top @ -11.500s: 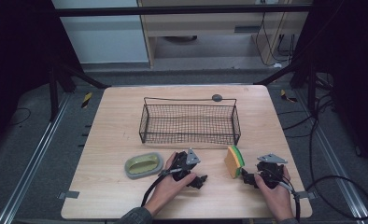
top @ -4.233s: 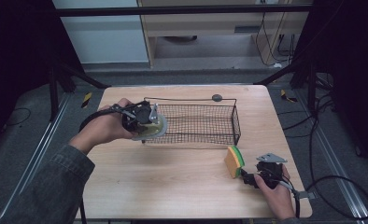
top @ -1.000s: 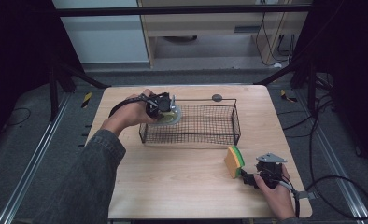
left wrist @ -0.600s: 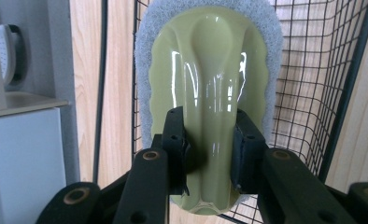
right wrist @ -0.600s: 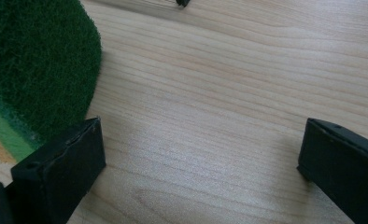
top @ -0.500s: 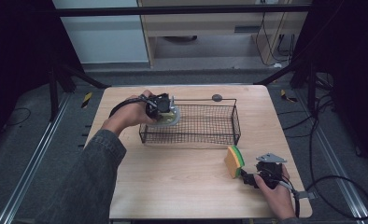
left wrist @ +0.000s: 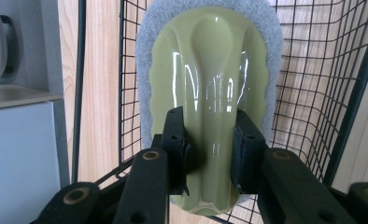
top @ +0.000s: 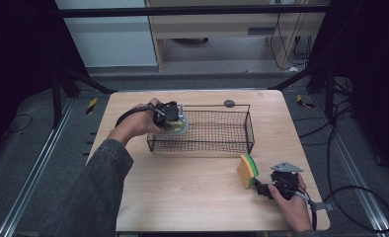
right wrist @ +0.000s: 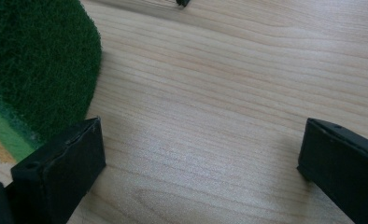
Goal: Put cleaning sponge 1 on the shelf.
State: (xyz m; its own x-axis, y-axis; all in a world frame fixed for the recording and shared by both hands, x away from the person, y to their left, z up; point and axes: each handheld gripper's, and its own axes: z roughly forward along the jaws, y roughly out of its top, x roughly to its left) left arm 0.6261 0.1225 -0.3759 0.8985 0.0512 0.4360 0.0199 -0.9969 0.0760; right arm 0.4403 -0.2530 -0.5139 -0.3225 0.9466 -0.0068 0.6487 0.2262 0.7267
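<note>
The left gripper (left wrist: 209, 156) pinches the raised handle of a glossy pale-green plastic scrubber with a grey fibrous pad (left wrist: 210, 88) at the left end of the black wire mesh basket (top: 217, 133); its lower end is cut off behind the jaws, and whether it touches the mesh floor is unclear. The right gripper (right wrist: 201, 172) rests on the light wooden tabletop (top: 182, 192), jaws spread with bare wood between them, just beside a yellow sponge with a coarse dark-green scouring face (top: 248, 171), partly cropped in the right gripper view.
</note>
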